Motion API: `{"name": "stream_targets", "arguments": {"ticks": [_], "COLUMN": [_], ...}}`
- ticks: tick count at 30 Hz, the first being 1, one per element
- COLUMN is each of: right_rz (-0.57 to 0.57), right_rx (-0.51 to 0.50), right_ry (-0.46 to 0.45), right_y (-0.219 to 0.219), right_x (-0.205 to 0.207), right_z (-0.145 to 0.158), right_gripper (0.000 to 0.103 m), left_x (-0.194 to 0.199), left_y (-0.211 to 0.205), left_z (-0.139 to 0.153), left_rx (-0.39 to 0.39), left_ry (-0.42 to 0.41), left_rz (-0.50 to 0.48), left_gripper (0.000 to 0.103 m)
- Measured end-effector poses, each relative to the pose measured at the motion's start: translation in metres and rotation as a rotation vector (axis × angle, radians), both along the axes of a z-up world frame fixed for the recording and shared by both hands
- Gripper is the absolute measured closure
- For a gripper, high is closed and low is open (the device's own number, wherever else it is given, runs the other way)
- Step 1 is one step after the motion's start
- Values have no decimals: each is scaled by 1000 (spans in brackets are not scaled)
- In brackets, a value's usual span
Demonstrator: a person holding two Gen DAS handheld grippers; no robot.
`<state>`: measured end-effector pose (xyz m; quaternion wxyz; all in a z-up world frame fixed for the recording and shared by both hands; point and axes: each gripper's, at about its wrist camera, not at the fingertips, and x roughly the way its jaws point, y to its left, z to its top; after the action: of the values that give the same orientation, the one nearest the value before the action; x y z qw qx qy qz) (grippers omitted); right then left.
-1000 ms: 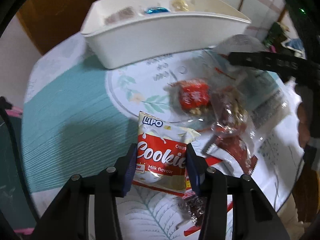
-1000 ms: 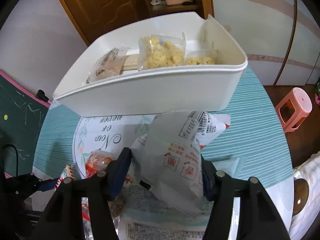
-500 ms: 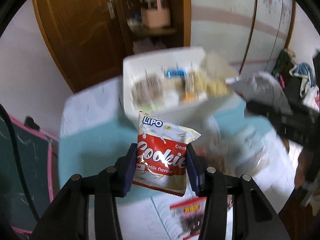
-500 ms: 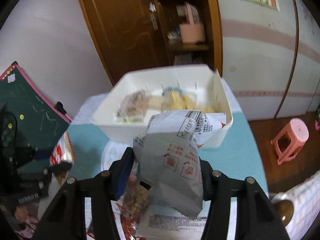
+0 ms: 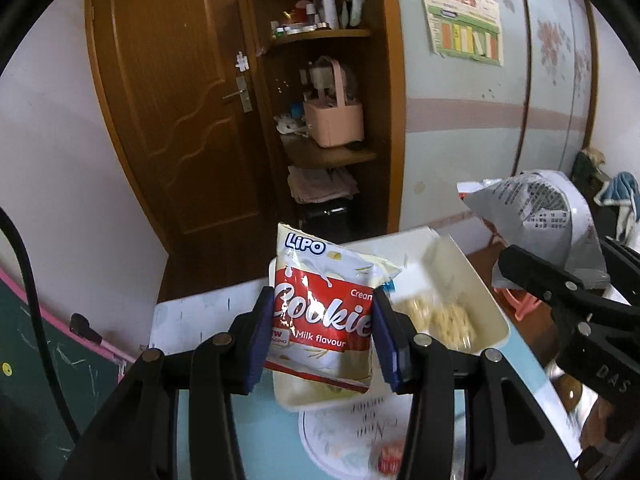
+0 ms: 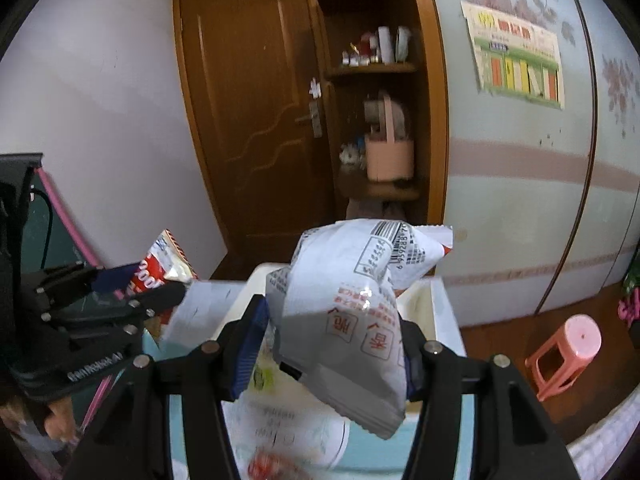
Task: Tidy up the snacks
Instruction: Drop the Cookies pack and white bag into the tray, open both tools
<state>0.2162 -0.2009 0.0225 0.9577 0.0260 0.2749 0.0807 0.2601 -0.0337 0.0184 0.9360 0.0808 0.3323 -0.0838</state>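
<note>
the left tool (image 5: 322, 322) is clenched on a red-and-white lipo cookie packet (image 5: 326, 312), held in the air above the white bin (image 5: 486, 304); the right tool (image 6: 334, 340) grips a grey snack bag (image 6: 352, 320) over the same bin, pads against its sides. below them lies a round surface (image 5: 200, 312) under a teal-and-white cloth. behind stand a brown wooden door (image 5: 172, 100), open shelves with a pink basket (image 5: 334, 120), and a pale wall bearing a calendar (image 5: 464, 12). a pink stool (image 6: 568, 348) sits on the floor. inside the bin lie clear packets of yellowish snacks (image 5: 440, 316).
</note>
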Motion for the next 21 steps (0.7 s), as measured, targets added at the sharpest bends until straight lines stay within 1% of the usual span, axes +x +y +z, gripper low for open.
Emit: {"name": "stream_targets", "arguments": {"ticks": [3, 6, 7, 8, 9, 10, 11, 13, 14, 17, 19, 21], "right_rz": [-14, -28, -25, -22, -26, -35, -47, -56, -58, -65, -69, -80], "right_rx": [-24, -72, -86, -96, -103, -112, -115, -114, -112, -101, -86, -70], "right_ry": [0, 9, 24, 50, 72, 100, 119, 137, 147, 181, 204, 217], "right_y": [3, 8, 9, 9, 10, 9, 8, 4, 2, -4, -9, -14], "right_x": [22, 44, 52, 59, 64, 69, 72, 75, 76, 78, 81, 85], "right_z": [1, -11, -18, -26, -34, -43, -52, -64, -69, -84, -90, -94], "right_gripper": [46, 43, 42, 41, 38, 33, 31, 20, 17, 16, 16, 16], "left_x": [22, 41, 49, 56, 64, 74, 81, 91, 96, 103, 105, 103], "left_y": [-2, -3, -3, -3, -2, 1, 4, 12, 18, 29, 33, 34], "left_z": [-4, -17, -24, -32, -40, -48, -58, -76, -86, -107, -114, -120], "left_rx": [-9, 4, 1, -2, -3, 3, -3, -57, -83, -136, -147, -146], "left_ry": [-4, -23, -12, 9, 38, 59, 92, 170, 210, 277, 296, 299], "left_rz": [20, 50, 55, 52, 66, 93, 108, 94, 98, 122, 137, 143], "left_gripper": [59, 57, 53, 31, 22, 11, 6, 6, 6, 6, 6, 6]}}
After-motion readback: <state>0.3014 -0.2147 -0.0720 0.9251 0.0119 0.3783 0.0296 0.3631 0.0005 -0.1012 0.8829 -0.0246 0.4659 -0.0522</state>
